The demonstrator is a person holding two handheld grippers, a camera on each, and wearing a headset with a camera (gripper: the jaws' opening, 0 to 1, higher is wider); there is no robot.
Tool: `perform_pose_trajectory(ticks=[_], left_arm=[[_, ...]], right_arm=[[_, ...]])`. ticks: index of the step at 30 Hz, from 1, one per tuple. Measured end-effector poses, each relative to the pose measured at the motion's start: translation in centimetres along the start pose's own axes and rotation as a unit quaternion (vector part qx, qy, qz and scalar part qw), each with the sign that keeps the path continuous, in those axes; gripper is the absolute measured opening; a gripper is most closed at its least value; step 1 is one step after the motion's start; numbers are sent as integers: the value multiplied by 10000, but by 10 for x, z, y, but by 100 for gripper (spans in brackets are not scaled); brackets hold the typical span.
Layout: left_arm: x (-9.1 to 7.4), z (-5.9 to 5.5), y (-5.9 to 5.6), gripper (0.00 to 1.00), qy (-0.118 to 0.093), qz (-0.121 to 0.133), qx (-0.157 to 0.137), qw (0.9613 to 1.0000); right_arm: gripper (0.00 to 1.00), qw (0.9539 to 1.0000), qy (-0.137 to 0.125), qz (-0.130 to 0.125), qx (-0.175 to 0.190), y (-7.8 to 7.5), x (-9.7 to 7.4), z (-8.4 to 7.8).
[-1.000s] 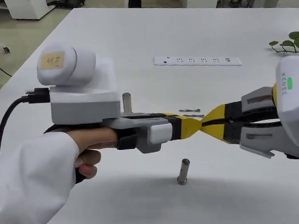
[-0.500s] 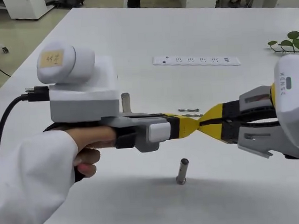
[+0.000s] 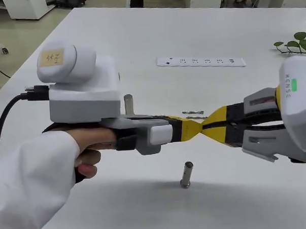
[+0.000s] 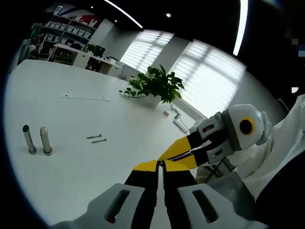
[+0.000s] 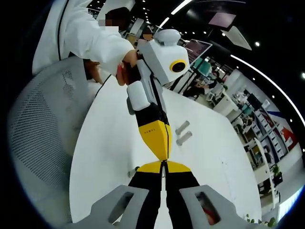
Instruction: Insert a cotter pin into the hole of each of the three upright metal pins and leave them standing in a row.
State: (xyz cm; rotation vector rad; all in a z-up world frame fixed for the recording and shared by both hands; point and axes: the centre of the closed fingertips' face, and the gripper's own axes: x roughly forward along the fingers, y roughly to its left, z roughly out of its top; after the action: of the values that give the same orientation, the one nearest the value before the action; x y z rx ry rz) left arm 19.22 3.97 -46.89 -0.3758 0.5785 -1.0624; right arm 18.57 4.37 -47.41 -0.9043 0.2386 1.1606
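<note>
Over white workbench (image 3: 231, 35), risks toppling the near upright metal pin (image 3: 186, 174) should either tool dip, or dropping whatever sits between the meeting tips; holds left gripper (image 3: 194, 128) and right gripper (image 3: 207, 126) level, nose to nose, both jaw pairs pressed together, contents untellable, cotter pins (image 3: 193, 112) lying just beyond.
</note>
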Motion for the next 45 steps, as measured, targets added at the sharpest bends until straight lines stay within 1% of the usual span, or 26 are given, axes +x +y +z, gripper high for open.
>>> perform_pose_trajectory(ticks=[7,9,11,17,19,21,24,27,29,31,33,36,37,39,41,43,44,45], left_arm=[[-1,0,1,0,31,39,-25,10000],[-1,1,1,0,10,66,-140,9999],[-2,1,2,0,15,72,-186,9998],[-2,-1,2,0,38,81,-200,9998],[-3,-3,2,0,92,65,-259,9996],[-3,-3,3,0,70,84,-252,9996],[-4,-2,3,0,31,80,-259,9996],[-6,-4,3,0,-21,45,-365,9993],[-7,-5,3,0,-41,52,-370,9993],[-8,-6,4,0,-49,70,-380,9992],[-8,-6,4,0,-58,89,-351,9993],[-10,-7,6,0,-32,122,-291,9995],[-11,-7,6,0,-21,120,-288,9995],[-13,-7,6,0,-36,132,-180,9997],[-14,-6,5,0,-39,122,27,9999],[-15,-8,4,0,6,95,41,9999],[-16,-9,3,0,30,75,44,10000],[-16,-9,3,0,33,71,77,9999]], right_arm=[[0,10000,-16,-10,0,0,1,1],[0,10000,-20,-14,10,-1,1,1],[0,10000,-30,3,56,-1,1,2],[0,9999,-31,54,79,2,2,2],[0,9999,-17,85,110,3,2,1],[0,10000,-20,47,60,3,3,1],[0,9999,-38,42,116,2,3,1],[0,9999,-10,43,134,1,3,-1],[0,9999,15,27,163,0,4,-2],[2,9998,23,10,178,0,4,-3],[2,9997,7,61,237,1,4,-3],[5,9993,11,69,368,0,3,-6],[5,9990,11,108,441,1,3,-7],[7,9981,-32,134,604,1,3,-8],[7,9965,-51,249,801,4,2,-10],[8,9945,-123,326,991,5,0,-10],[8,9928,-137,380,1129,6,-1,-11],[9,9925,-153,384,1150,5,-1,-12]])
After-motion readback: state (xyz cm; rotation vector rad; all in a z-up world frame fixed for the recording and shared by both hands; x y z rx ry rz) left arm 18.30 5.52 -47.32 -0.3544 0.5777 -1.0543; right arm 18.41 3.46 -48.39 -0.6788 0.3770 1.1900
